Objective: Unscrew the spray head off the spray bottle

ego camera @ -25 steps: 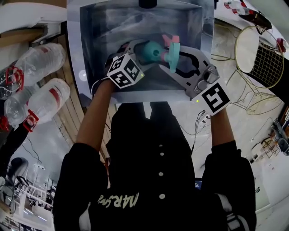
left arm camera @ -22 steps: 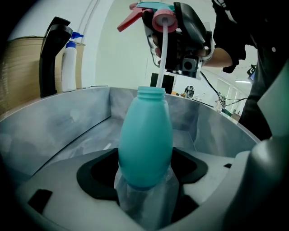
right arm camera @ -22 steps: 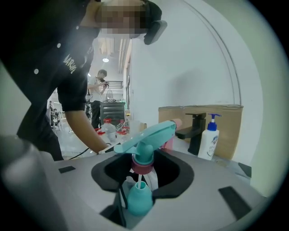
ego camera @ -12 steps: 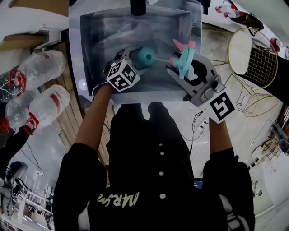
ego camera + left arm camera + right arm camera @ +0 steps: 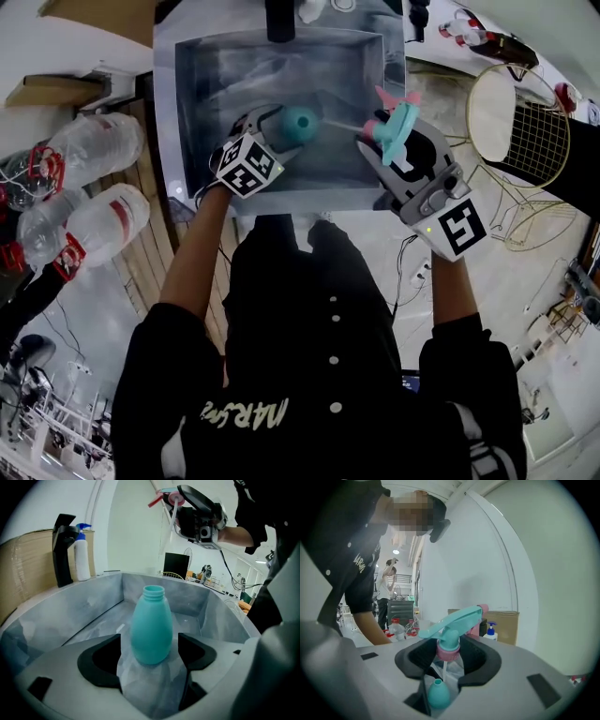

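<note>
In the grey tray [image 5: 187, 112] in front of the person, tilted with its neck towards the right side, sits the teal spray bottle [image 5: 151, 630]; neck open, no cap on it. Left of the tray in the head view: several large clear water bottles [image 5: 94, 141] with red caps and labels, lying on their sides. Beyond the tray's far rim in the left gripper view: cardboard box [image 5: 28, 564], and in front of it a white pump bottle [image 5: 82, 557] with blue top. Left hand-held gripper [image 5: 149, 644]: jaws set either side of the bottle's lower body, clamped on it, holding it off upright inside the tray. Right hand-held gripper [image 5: 451, 653]: raised above the tray's right side, jaws partly closed and pinching the pink collar of the spray head [image 5: 452, 630]. Head is fully off the bottle; teal trigger body and pink nozzle stand above the jaws. The thin clear dip tube [image 5: 444, 670] hangs from the collar, its end clear of the bottle neck.
</note>
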Demonstrator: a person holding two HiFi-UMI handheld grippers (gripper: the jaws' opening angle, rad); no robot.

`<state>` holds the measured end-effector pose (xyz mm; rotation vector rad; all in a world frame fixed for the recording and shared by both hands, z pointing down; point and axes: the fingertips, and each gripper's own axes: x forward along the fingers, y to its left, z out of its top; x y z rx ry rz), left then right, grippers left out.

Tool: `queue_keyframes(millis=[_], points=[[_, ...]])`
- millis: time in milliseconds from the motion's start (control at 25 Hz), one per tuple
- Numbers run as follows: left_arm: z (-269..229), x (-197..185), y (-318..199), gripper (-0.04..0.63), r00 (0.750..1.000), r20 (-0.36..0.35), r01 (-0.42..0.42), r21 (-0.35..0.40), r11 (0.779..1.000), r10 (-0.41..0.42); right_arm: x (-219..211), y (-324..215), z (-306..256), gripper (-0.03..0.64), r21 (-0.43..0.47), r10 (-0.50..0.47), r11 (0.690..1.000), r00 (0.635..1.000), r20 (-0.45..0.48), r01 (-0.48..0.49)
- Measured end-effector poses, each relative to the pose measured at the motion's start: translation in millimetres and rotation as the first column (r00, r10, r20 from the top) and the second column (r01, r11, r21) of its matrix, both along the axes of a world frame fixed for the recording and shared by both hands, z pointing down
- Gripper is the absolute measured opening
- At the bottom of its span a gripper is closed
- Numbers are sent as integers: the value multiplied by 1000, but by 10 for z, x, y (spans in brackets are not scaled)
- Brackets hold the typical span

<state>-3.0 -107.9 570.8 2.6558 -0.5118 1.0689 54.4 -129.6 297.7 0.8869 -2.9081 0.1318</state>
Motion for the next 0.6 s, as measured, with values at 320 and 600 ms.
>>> queue_keyframes(millis=[320, 600], points=[[-874, -570, -149, 146, 958, -44, 285, 222, 933, -282, 373, 85, -37, 164, 1, 123, 992, 991, -48, -123], [-2085, -931, 33, 25, 868, -232, 496, 336, 801, -440, 635, 148, -275, 164, 16, 183, 983, 983, -36, -182]])
